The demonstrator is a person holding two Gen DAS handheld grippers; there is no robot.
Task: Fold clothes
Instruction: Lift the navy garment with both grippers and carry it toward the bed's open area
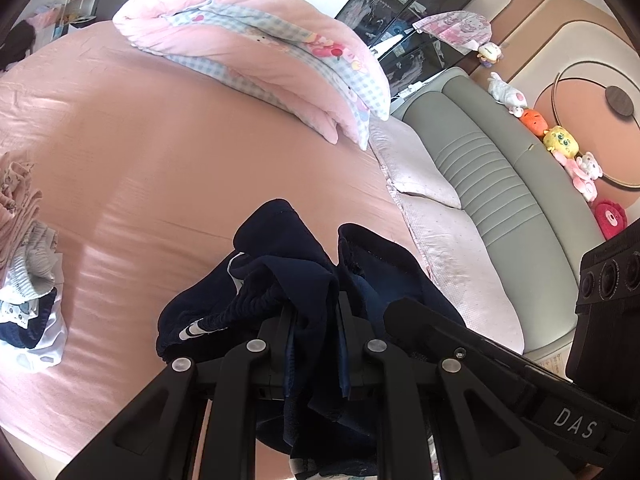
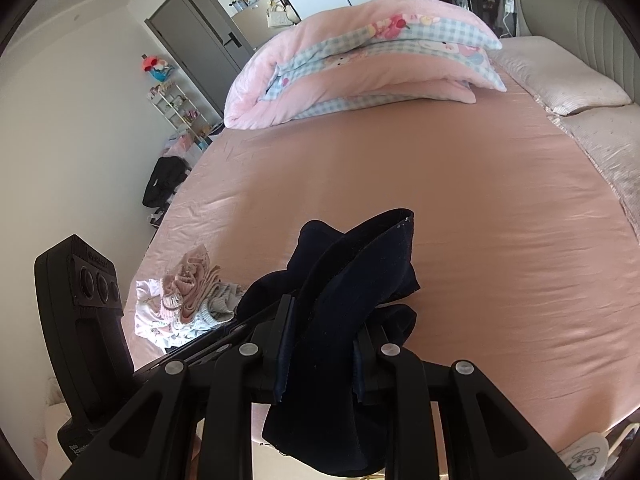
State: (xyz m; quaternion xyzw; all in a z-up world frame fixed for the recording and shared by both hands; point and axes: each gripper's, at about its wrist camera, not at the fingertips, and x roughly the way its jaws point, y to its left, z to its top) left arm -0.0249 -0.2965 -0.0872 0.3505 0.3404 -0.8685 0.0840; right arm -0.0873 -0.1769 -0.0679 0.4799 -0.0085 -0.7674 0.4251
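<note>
Navy garment [image 1: 280, 280] above open bedsheet [image 1: 140, 152]

Two fisheye wrist views look steeply down, close above a pink bed [image 1: 140, 152]. Both face the folded quilt [image 2: 360, 68]; each catches the other's camera at its edge.

Pink-sheeted bed [image 2: 460, 200], grey padded headboard [image 1: 492, 168], white wall [image 2: 80, 100], grey door [image 2: 200, 36], daylight

- The garment [image 1: 280, 280] clamped in the black left gripper [image 1: 314, 316] is navy.
- Ahead, the bed sheet [image 1: 140, 152] is plain pink.
- Farther ahead, the quilt [image 1: 256, 60] is pink with blue-white check.
</note>
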